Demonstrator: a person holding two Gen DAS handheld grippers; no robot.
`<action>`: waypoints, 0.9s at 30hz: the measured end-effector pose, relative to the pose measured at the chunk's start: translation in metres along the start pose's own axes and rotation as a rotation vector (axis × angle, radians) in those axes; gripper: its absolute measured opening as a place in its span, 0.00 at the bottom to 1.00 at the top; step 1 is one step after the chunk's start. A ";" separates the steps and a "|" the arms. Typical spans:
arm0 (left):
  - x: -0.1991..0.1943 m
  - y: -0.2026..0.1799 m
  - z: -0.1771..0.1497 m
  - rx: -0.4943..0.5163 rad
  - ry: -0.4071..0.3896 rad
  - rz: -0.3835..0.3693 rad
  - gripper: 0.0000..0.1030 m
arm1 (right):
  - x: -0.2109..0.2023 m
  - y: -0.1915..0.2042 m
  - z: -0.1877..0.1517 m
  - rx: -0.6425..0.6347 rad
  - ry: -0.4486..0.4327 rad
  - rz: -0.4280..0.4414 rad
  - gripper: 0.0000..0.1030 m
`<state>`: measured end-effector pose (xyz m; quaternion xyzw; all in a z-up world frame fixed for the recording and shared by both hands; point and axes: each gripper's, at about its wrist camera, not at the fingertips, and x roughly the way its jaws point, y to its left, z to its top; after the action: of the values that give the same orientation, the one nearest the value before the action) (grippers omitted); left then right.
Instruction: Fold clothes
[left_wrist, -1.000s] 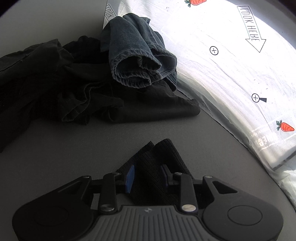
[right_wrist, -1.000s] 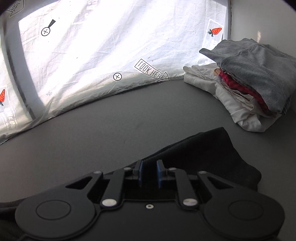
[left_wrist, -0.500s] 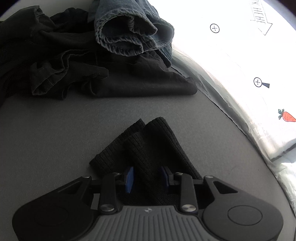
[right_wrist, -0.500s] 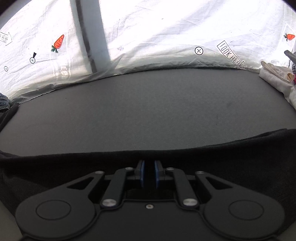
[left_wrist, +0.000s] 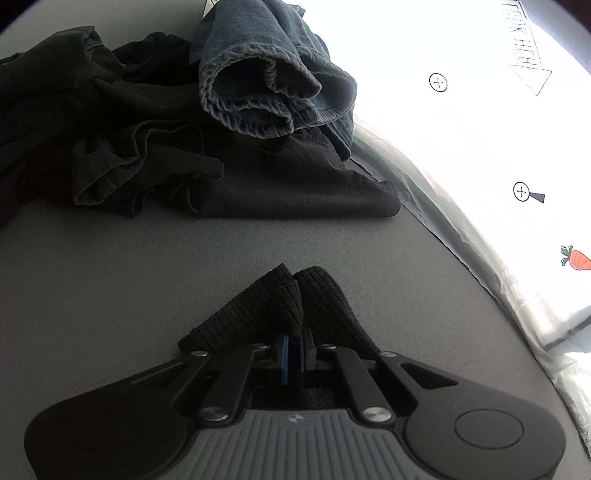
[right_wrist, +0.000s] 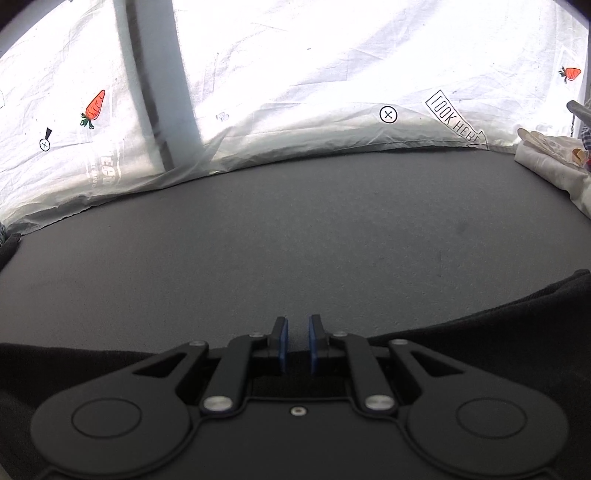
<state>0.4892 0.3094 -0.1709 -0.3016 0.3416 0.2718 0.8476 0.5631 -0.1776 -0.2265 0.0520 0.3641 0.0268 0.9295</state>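
Looking down my left gripper, I see its blue pads pressed together on a pinch of the black ribbed garment, whose knit bunches up in folds just ahead of the fingers and lies on the grey table. Farther along the same surface sits a heap of unfolded clothes: a crumpled black garment spread low and wide, with a pair of blue jeans piled on top of it, their hems gaping toward my camera. To the right of the heap hangs a bright white sheet printed with carrots, crosshair marks and a "LOOK HERE" arrow.

On my right gripper the blue pads stand slightly apart, with a narrow gap between them and nothing that I can see clamped there. The black cloth runs as a dark band across the bottom of this view, passing beneath the fingers, its edge rising toward the right. Beyond it the table is bare up to the white sheet. At the far right edge I can make out a stack of folded pale clothes, touching the sheet's lower hem.
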 end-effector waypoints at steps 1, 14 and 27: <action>-0.011 -0.004 0.003 0.012 -0.019 0.011 0.05 | 0.000 -0.001 0.000 0.004 -0.003 0.004 0.11; -0.028 0.005 0.002 0.146 0.002 0.179 0.28 | -0.002 -0.003 -0.004 -0.006 -0.040 0.019 0.12; 0.010 -0.026 -0.009 0.486 0.004 0.047 0.50 | -0.003 0.000 -0.007 -0.037 -0.056 0.006 0.13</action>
<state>0.5086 0.2884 -0.1748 -0.0814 0.4053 0.2006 0.8882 0.5558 -0.1774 -0.2300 0.0367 0.3372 0.0349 0.9401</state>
